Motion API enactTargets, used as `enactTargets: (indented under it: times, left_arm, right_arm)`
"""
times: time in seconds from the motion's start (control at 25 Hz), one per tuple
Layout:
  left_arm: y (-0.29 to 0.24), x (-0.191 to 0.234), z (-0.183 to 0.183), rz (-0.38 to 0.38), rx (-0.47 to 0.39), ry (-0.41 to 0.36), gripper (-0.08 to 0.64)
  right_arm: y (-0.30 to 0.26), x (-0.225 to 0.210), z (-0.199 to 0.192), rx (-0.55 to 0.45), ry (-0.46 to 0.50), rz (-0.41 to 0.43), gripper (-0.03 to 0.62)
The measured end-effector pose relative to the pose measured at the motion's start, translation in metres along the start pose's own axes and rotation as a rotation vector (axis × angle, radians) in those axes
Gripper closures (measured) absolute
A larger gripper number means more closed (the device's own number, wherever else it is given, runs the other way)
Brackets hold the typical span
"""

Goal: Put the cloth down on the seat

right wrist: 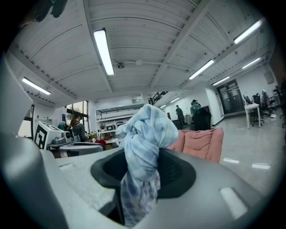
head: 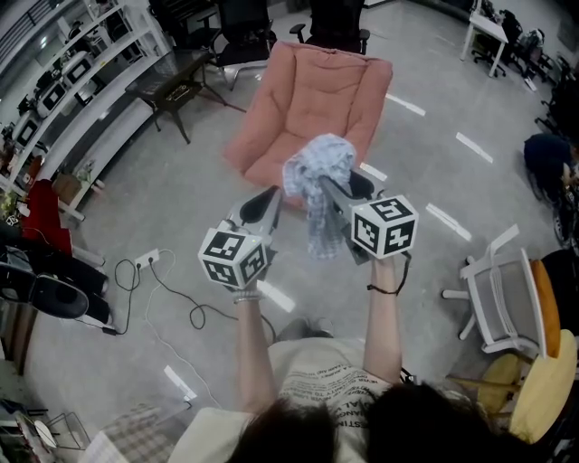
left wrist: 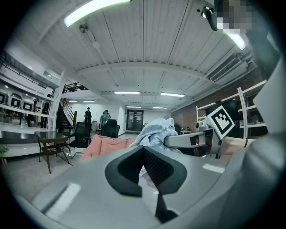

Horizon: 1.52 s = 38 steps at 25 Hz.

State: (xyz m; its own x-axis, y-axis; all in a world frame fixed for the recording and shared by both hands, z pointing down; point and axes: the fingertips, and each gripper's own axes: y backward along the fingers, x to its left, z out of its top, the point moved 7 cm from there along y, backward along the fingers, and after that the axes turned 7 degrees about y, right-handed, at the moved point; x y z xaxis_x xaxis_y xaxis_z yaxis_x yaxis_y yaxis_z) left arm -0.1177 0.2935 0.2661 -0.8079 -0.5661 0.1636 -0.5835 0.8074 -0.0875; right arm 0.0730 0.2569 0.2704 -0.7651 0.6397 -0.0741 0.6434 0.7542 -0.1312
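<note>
Cloth (head: 318, 167) pinched in right gripper (right wrist: 144, 172); covers seat (head: 312, 90) front | jaw tips hidden

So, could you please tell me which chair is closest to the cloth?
The pink cushioned seat, just beyond the cloth; the white chair stands off to the right, the black office chairs farther back.

Bare floor (head: 204, 212) up to the pink seat (head: 312, 95), dark table (head: 172, 90) off left

pale blue checked cloth (head: 318, 172), salmon pink seat (head: 317, 90), grey floor (head: 181, 203) with white stripes, white chair (head: 499, 291)
</note>
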Motion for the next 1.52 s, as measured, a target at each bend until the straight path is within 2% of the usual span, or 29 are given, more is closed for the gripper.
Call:
enactTargets:
  times: [0.24,0.56,0.96,1.52]
  left_arm:
    - [0.0,-0.001,0.001,0.012,0.003,0.002,0.56]
    - [-0.009,0.02,-0.005,0.036,0.021,0.014,0.56]
    - [-0.062,0.073,-0.001,0.007,0.038,0.032,0.56]
    - [-0.12,0.15,0.003,-0.034,0.084,0.054,0.56]
  right_arm:
    - [0.0,-0.005,-0.002,-0.004,-0.028,0.002,0.411]
    - [-0.025,-0.016,-0.014,0.026,-0.056,0.005,0.411]
    - [-0.085,-0.043,-0.009,0.044,-0.042,-0.002,0.411]
    - [-0.163,-0.077,-0.013,0.071,-0.09,-0.048,0.411]
